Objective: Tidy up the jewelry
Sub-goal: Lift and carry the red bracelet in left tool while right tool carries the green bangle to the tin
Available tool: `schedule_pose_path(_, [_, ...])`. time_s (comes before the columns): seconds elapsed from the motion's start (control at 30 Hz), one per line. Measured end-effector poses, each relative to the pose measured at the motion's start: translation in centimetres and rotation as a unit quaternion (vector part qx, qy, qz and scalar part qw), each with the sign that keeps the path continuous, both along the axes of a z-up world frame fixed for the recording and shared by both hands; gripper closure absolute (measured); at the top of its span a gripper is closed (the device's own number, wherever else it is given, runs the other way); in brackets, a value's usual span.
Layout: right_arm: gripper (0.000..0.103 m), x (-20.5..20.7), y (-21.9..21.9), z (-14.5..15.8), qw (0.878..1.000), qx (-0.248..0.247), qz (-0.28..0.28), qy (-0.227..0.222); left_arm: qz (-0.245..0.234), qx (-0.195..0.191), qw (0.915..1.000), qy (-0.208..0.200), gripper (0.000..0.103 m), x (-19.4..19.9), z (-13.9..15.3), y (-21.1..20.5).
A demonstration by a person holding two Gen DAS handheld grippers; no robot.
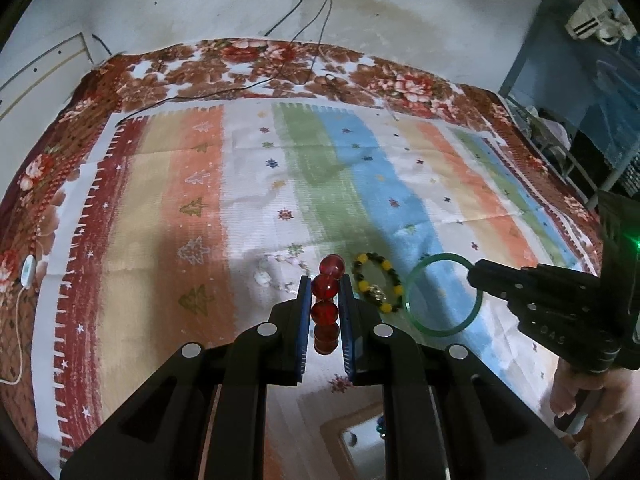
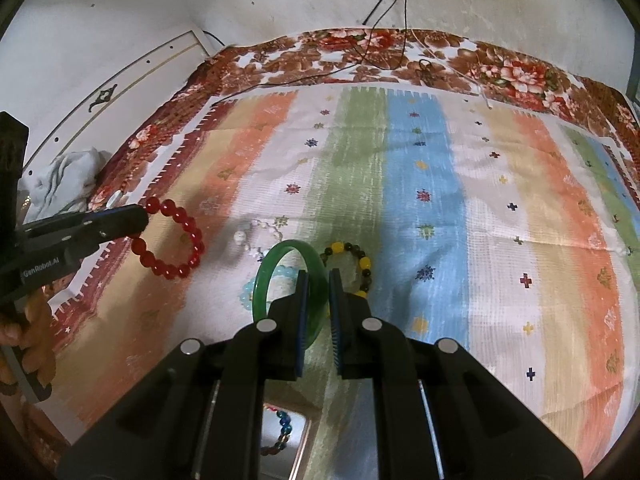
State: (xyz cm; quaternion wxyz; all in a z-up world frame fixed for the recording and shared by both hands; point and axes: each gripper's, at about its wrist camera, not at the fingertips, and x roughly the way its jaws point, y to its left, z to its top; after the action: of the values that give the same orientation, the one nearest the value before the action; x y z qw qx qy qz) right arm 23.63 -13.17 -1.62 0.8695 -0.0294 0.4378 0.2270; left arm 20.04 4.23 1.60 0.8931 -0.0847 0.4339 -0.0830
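Note:
My left gripper (image 1: pixel 325 292) is shut on a red bead bracelet (image 1: pixel 326 304) and holds it above the striped cloth; the bracelet also shows in the right wrist view (image 2: pixel 176 240). My right gripper (image 2: pixel 318 284) is shut on a green bangle (image 2: pixel 280 276), which also shows in the left wrist view (image 1: pixel 440 294). A yellow and black bead bracelet (image 1: pixel 378 282) lies on the cloth between them, also in the right wrist view (image 2: pixel 354 266). A pale white bracelet (image 1: pixel 276 270) and a light blue bracelet (image 2: pixel 250 290) lie to its left. A box (image 2: pixel 300 440) with a bead bracelet sits below my right gripper.
A striped cloth (image 1: pixel 360 168) covers a floral bedspread (image 1: pixel 248 64). Black cables (image 1: pixel 304 40) run from a wall socket over the far edge. A white cloth heap (image 2: pixel 68 184) lies at the left. A blue metal rack (image 1: pixel 568 92) stands at the right.

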Motion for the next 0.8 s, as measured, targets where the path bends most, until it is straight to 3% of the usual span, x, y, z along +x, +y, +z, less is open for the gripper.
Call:
schedule_pose_path(0.4, [0.092, -4.2, 0.0, 1.7, 0.999, 0.025, 0.019, -0.018, -0.029, 0.001, 0.9995, -0.016, 0.09, -3.5, 0.9, -1.9])
schedule_pose_path(0.8, [0.092, -7.8, -0.7, 1.3, 0.999, 0.028, 0.028, -0.015, -0.06, -0.005, 0.9978, -0.029, 0.09, -7.6, 1.3, -3.9])
